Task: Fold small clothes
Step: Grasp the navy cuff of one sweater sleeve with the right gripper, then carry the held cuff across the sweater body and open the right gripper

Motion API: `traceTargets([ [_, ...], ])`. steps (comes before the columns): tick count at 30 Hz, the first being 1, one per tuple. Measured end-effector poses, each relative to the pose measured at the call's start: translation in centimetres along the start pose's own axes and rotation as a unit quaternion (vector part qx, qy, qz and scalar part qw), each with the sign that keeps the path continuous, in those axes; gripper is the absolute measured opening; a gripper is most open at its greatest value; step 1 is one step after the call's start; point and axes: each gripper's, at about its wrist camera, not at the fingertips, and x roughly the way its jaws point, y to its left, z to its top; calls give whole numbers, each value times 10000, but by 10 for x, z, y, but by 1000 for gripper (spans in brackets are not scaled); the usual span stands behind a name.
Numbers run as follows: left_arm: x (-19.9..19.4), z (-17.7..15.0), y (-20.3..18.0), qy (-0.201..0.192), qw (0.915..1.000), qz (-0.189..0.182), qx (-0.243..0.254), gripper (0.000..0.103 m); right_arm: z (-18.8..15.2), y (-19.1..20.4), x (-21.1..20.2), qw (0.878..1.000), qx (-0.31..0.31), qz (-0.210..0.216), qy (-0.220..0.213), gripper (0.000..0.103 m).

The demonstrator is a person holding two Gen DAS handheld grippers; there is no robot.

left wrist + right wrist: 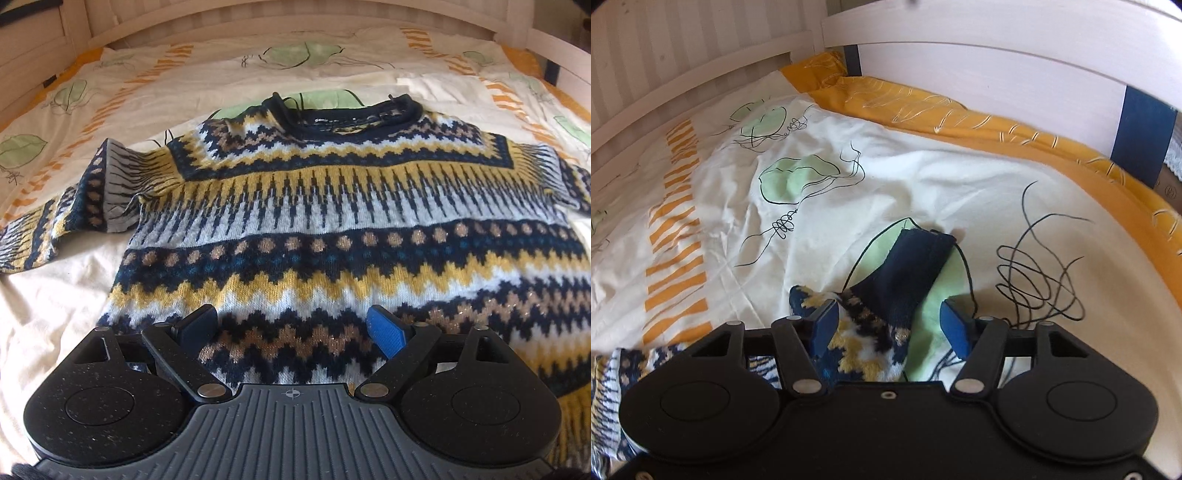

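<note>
A knitted sweater (314, 221) in navy, yellow, white and tan zigzag bands lies flat, front up, on the bed, its navy collar (347, 114) at the far end. One sleeve (48, 236) spreads out to the left. My left gripper (291, 325) hovers open over the sweater's lower part, with only knit below the fingers. In the right wrist view, the other sleeve, ending in a navy cuff (912, 266), lies on the cover. It runs between the blue pads of my right gripper (888, 326). The right pad stands apart from the sleeve, so the jaws are open.
The sweater rests on a white duvet cover (184, 92) printed with green leaves and orange stripes. A yellow sheet (960, 122) edges the mattress. White wooden bed rails (979, 59) close off the far side and right side.
</note>
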Motion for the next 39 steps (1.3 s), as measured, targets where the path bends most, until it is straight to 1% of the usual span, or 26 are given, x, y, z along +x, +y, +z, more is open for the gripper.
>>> traceTargets([
  [1,0,-1,0,-35,10000,-6,17,89,1,0,3,10000,40,12,12,56],
  [2,0,-1,0,-40,10000,-23,16,89,0,-1,6,9999,90,38,39,45],
  [3,0,-1,1,-37,10000,-48,6,89,0,-2,9,9998,161,77,83,37],
  [4,0,0,2,-31,10000,-78,0,89,0,-4,10,9996,222,96,123,18],
  [5,0,1,3,-24,9999,-109,-8,88,-1,-4,11,9996,239,61,130,12],
  [9,-6,4,10,-50,9996,-258,-55,88,-1,3,-6,10000,52,-37,-73,11],
  [13,-19,7,18,-221,9992,-333,5,88,14,18,-45,9988,-245,-3,-434,11],
  [15,-26,7,24,-322,9988,-373,10,88,25,32,-68,9971,-445,122,-606,11],
  [18,-32,7,36,-359,9983,-460,-91,88,40,64,-103,9931,-745,418,-799,11],
  [21,-35,5,51,-348,9973,-586,-280,88,47,108,-137,9862,-1127,784,-930,11],
  [24,-39,1,66,-391,9964,-620,-423,88,43,160,-162,9771,-1444,1245,-942,11],
  [27,-40,-2,79,-459,9959,-569,-534,88,26,219,-174,9648,-1761,1732,-901,11],
  [29,-40,-4,90,-495,9954,-528,-629,88,8,257,-171,9565,-1913,2052,-798,11],
  [33,-31,-10,108,-415,9954,-414,-755,88,-37,329,-159,9391,-2177,2595,-575,11],
  [36,-26,-11,122,-278,9938,-455,-975,88,-79,378,-144,9266,-2416,2859,-366,11],
  [39,-25,-12,131,-275,9923,-453,-1117,88,-124,420,-131,9133,-2734,3014,-163,11],
])
